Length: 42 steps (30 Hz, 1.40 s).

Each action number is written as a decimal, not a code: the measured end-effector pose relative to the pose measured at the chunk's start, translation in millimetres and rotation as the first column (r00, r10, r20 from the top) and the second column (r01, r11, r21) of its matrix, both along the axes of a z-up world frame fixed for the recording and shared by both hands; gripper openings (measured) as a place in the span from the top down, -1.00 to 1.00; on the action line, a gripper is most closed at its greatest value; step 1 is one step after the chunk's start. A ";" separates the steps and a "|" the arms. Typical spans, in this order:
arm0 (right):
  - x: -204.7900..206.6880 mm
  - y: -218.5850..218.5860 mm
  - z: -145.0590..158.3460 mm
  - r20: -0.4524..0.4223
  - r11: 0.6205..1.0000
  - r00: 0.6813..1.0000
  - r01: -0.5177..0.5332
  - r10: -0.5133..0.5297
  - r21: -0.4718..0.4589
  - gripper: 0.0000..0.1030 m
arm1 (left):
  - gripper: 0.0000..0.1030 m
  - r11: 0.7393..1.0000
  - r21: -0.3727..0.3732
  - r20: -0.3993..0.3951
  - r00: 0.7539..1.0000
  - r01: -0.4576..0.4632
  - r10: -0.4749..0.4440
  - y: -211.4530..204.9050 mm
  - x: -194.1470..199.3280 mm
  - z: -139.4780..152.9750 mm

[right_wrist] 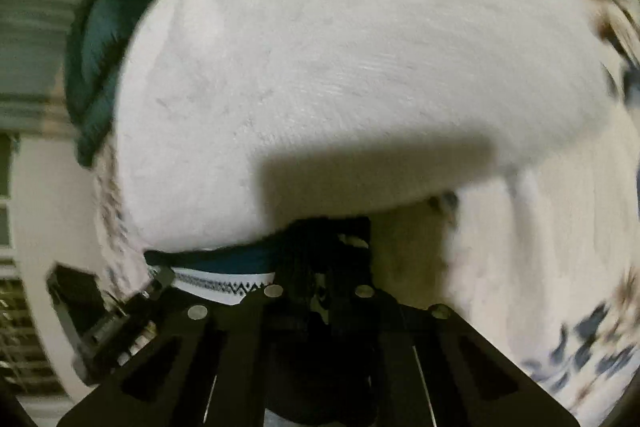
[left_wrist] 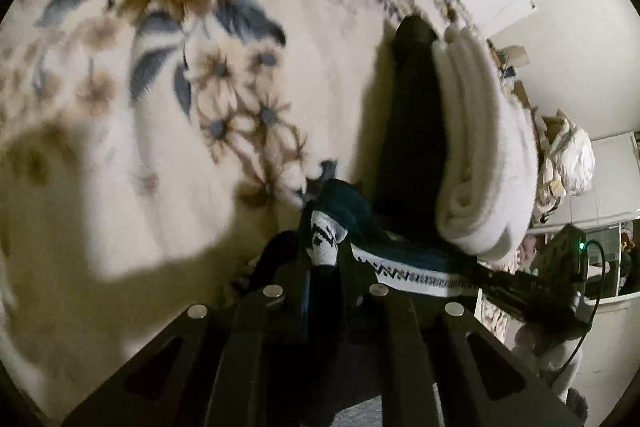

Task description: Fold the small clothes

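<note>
Both the left gripper (left_wrist: 324, 247) and the right gripper (right_wrist: 320, 291) are clamped on the teal patterned garment (left_wrist: 400, 259), stretched between them above the floral blanket (left_wrist: 180, 67) — beside a folded white stack (left_wrist: 480, 155) — its own folding seemingly unfinished.

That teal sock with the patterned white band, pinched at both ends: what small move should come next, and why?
Probably bring the two ends together to fold it in half. The left gripper and right gripper each appear shut on the teal sock, stretched between them just above the floral blanket, beside a folded white sock. Motion blur makes the grips hard to confirm.
</note>
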State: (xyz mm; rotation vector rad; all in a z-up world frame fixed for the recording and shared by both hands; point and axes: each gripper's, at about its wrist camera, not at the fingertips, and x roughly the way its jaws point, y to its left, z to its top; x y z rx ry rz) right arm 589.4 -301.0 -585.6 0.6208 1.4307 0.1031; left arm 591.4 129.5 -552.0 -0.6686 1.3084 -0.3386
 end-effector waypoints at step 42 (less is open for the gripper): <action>-256.7 30.8 -20.0 -0.111 0.962 0.964 -0.223 0.242 0.160 0.12 | 0.79 0.968 0.113 0.016 0.974 0.224 -0.228 7.2 -215.5 11.0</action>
